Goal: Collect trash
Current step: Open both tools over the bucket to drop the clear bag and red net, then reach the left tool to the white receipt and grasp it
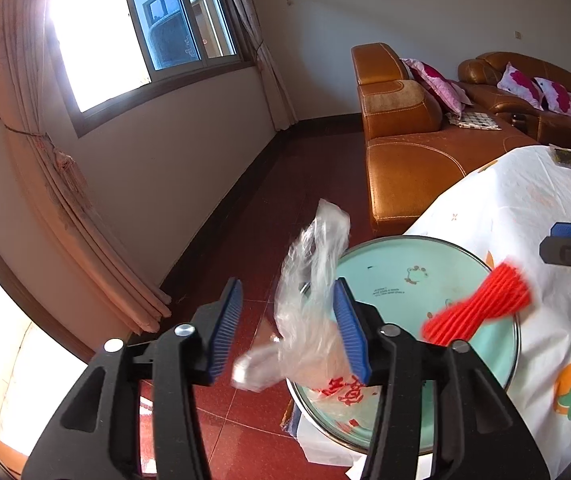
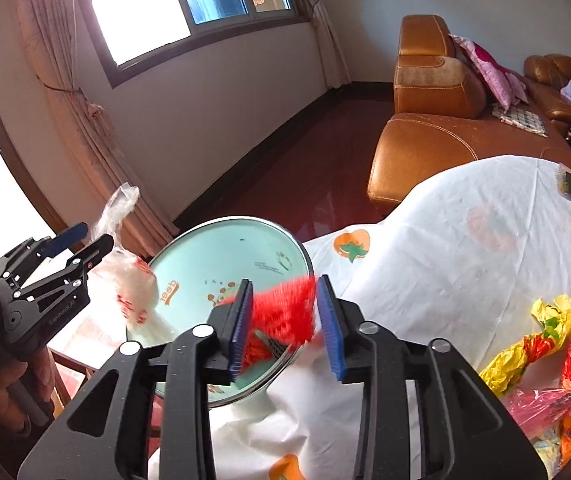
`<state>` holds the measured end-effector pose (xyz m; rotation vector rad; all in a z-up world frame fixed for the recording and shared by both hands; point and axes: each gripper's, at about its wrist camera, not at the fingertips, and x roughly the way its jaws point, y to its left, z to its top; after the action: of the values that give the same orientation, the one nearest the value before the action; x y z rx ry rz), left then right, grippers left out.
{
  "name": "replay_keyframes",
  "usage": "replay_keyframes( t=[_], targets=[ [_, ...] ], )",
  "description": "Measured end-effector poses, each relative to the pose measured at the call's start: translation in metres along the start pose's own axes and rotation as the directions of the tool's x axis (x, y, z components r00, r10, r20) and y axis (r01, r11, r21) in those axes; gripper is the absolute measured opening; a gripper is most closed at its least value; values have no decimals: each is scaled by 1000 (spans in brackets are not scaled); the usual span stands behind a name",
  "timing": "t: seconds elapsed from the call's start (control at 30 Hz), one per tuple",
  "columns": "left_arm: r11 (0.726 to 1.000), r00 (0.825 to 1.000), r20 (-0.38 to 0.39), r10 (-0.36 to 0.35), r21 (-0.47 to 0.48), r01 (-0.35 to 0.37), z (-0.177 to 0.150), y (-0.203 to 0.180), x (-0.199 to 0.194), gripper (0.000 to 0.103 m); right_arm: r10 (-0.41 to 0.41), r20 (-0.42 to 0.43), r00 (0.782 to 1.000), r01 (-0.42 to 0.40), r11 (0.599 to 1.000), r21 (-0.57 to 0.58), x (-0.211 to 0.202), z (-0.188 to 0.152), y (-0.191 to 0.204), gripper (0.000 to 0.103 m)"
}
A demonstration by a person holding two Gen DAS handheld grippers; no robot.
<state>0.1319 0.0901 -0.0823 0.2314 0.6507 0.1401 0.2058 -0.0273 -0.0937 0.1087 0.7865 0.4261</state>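
Left gripper (image 1: pixel 287 330) sits at bottom centre of its own view, jaws apart; a clear plastic bag (image 1: pixel 311 304) with red print hangs loose between the pads, brushing the right pad but not pinched, blurred as if falling. Below it, centre-right of frame, is the pale green basin (image 1: pixel 425 280), which overhangs the edge of the table (image 1: pixel 525 208) (white cloth, orange fruit print).

Right gripper (image 2: pixel 285 316), bottom centre of the right wrist view, also has jaws apart, with a red ribbed wrapper (image 2: pixel 285 312) blurred between the pads over the basin rim; no visible squeeze on it.

More trash lies at the lower right of that view: a yellow wrapper (image 2: pixel 525 344) and a pink bag (image 2: pixel 557 404) on the cloth.

Handling, as a judgement: all of this is feather-light, soft, crinkly film that is slippery against itself. Best taken at a bunched or twisted part, not a flat sheet, since a single layer slides out of the pads.
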Motion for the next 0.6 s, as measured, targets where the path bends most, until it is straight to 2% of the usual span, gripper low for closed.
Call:
replay_keyframes(
  t=[0.07,0.17,0.3,0.43,0.6],
  targets=[
    [1000,1000,3,-3,-2,3,1,0,-1,49,-4,-6,1000,4,1000,2,0,-1,0,35],
    [1000,1000,4,2,-7,-2,0,0,-1,60,-14,2,1000,14,1000,19,-7,-2,-4,40],
    [1000,1000,1,-14,-15,15,-1,-3,-3,61,-34,22,999,34,999,12,-28,-9,-10,42],
    [998,998,3,-68,12,68,-1,-25,-12,66,-72,67,995,69,996,51,-67,-23,-33,44],
    [982,987,-2,-162,100,161,-10,-76,-32,70,-202,126,971,183,972,146,-135,-65,-86,48]
  ],
)
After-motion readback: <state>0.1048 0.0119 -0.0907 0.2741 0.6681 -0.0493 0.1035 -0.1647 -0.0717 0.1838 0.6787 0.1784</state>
